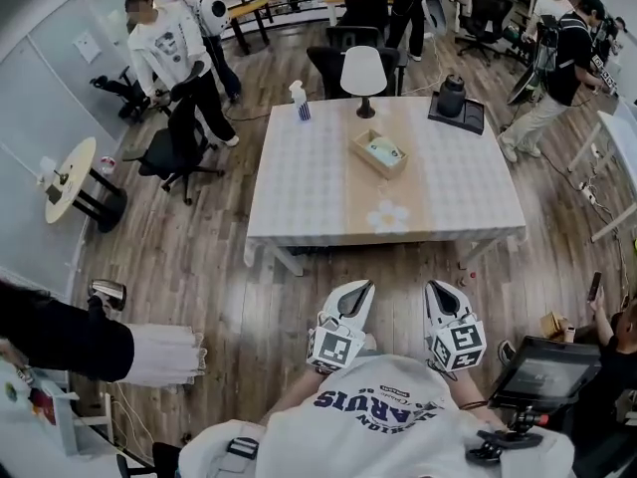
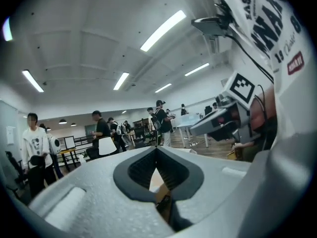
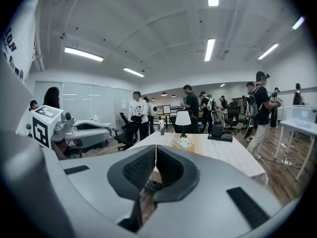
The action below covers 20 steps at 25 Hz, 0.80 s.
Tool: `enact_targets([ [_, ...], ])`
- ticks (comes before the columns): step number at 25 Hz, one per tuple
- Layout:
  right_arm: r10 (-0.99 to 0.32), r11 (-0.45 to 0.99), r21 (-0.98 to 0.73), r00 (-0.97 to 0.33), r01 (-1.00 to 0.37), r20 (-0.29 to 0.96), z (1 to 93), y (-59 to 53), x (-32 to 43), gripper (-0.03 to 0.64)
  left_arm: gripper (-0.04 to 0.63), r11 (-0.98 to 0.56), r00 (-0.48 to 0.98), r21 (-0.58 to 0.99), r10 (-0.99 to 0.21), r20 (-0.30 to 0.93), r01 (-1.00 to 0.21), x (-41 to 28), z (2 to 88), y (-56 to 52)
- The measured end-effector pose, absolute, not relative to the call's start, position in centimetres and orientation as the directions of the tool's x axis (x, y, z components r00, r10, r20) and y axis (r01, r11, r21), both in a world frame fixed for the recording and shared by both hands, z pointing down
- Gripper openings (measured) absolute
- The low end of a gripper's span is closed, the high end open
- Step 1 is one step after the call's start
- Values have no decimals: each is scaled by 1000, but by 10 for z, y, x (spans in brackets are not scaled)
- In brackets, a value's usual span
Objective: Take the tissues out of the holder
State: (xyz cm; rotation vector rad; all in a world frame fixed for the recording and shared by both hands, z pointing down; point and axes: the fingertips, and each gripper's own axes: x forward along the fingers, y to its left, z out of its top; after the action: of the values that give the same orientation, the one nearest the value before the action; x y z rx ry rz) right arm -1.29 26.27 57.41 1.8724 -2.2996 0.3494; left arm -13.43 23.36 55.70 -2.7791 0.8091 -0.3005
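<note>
A wooden tissue holder (image 1: 378, 153) with a pale tissue pack in it stands on the white-clothed table (image 1: 299, 187), right of centre. In the right gripper view the holder (image 3: 184, 143) shows far ahead on the table. My left gripper (image 1: 360, 289) and right gripper (image 1: 435, 289) hang side by side close to the person's chest, well short of the table's near edge. Both point toward the table. The left gripper (image 2: 157, 150) has its jaws together with nothing between them. The right gripper (image 3: 156, 148) likewise has its jaws meeting at the tips, holding nothing.
On the table's far side stand a white lamp (image 1: 363, 73), a spray bottle (image 1: 301, 101) and a dark jar on a black tray (image 1: 454, 100). A flower-shaped mat (image 1: 388, 217) lies near the front edge. Office chairs and several people stand around the room.
</note>
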Motion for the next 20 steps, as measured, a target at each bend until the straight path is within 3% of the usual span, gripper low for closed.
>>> enact_targets([
  [6, -945, 163, -99, -184, -982, 271, 581, 244, -11, 9, 5, -867, 864, -119, -495, 91, -484, -130, 553, 215],
  [20, -941, 174, -142, -207, -975, 267, 598, 169, 10, 9, 5, -843, 835, -128, -536, 127, -522, -116, 561, 149],
])
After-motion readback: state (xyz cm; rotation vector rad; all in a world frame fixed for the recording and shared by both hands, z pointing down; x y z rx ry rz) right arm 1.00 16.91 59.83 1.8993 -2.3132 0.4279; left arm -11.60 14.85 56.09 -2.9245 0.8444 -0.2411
